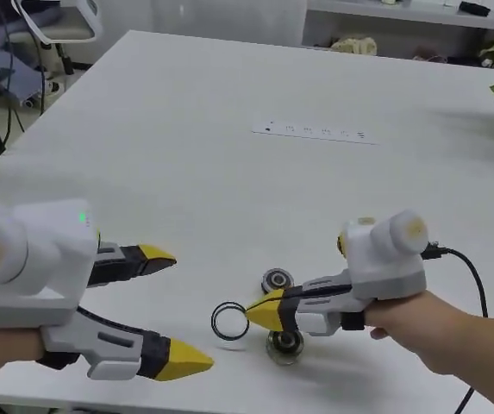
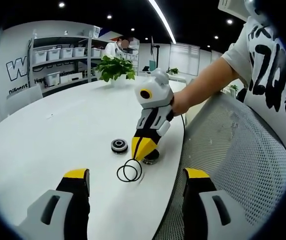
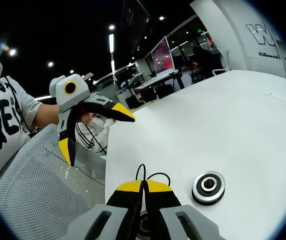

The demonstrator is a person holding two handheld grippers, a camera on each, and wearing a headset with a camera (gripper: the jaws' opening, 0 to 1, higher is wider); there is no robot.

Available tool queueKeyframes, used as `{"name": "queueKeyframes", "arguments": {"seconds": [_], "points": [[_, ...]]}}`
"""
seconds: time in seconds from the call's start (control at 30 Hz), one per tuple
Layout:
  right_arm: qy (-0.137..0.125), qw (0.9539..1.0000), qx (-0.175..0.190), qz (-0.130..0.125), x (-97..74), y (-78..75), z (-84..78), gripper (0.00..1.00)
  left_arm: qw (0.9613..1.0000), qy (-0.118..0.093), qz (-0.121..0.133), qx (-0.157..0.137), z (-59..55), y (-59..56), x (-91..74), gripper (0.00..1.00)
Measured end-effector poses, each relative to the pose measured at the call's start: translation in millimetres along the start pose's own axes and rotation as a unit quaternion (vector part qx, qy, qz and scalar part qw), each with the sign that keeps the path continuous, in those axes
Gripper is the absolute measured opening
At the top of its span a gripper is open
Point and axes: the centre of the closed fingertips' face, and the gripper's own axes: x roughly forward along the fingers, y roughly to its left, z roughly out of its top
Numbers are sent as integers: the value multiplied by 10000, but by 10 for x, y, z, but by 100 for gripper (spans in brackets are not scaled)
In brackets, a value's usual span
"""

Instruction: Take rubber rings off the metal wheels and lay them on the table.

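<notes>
Thin black rubber ring (image 1: pixel 229 321) is seen off its wheel, low over the white table (image 1: pixel 229 155) or resting on it. It is apparently pinched at one edge by the right gripper (image 1: pixel 253 310), whose jaws are pressed together. Left gripper (image 1: pixel 171 306) is held spread wide and empty, well apart from the ring. A small metal wheel (image 1: pixel 277 280) just beside appears to wear its dark rubber band. A second metal wheel (image 1: pixel 285 342) is half hidden under the right gripper, so its state cannot be told. Judged partly done: release pending, at least one wheel left.
</notes>
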Motion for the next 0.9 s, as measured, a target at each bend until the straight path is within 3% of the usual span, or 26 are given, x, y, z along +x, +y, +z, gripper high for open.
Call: {"name": "queueKeyframes", "arguments": {"seconds": [0.9], "points": [[167, 9989, 221, -384, 76, -246, -110, 0, 10000, 64, -34, -60, -40, 19, 26, 73]]}}
